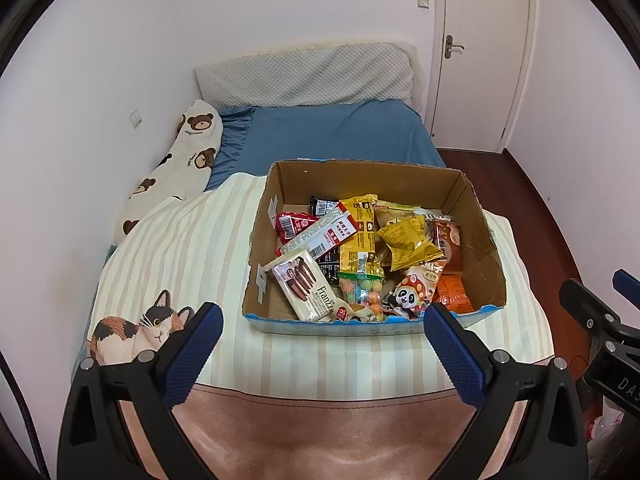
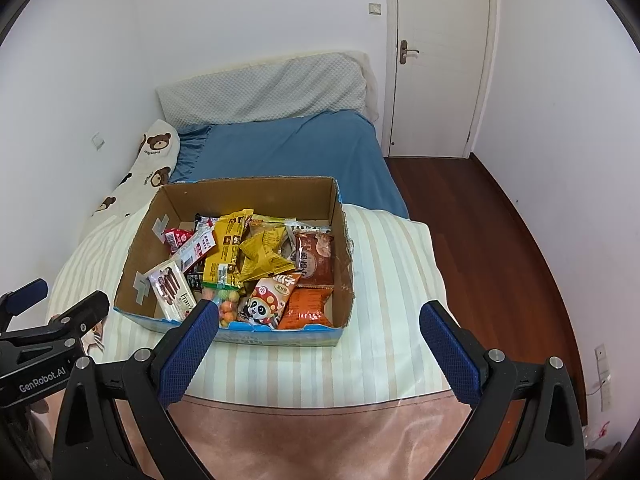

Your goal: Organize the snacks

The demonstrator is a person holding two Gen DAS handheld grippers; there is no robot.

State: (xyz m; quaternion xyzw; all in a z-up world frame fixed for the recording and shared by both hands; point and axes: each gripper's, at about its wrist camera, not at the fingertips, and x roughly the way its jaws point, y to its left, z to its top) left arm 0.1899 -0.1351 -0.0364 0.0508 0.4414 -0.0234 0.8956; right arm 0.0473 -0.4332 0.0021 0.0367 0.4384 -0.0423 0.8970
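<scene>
A cardboard box [image 1: 486, 264] [image 2: 344, 276] sits on a striped quilt on the bed, holding several snack packets: a white Franzzi wafer pack [image 1: 306, 284] [image 2: 172, 288], yellow packets [image 1: 408, 244] [image 2: 264, 254], a panda packet [image 1: 412, 292] [image 2: 266, 300] and orange packets [image 1: 452, 292] [image 2: 308, 306]. My left gripper [image 1: 322, 316] hovers open just before the box's near wall, nothing between its fingers. My right gripper [image 2: 320, 314] is open too, in front of the box's near right corner. Each gripper shows at the edge of the other's view.
The striped quilt [image 1: 180, 248] with a cat print [image 1: 136, 326] covers the near bed. A bear-print pillow [image 1: 188, 148] lies by the left wall, a grey pillow [image 1: 308, 76] at the head. A pink footboard [image 1: 320, 432] is below me. Wooden floor [image 2: 480, 232] and a shut door [image 2: 440, 60] are on the right.
</scene>
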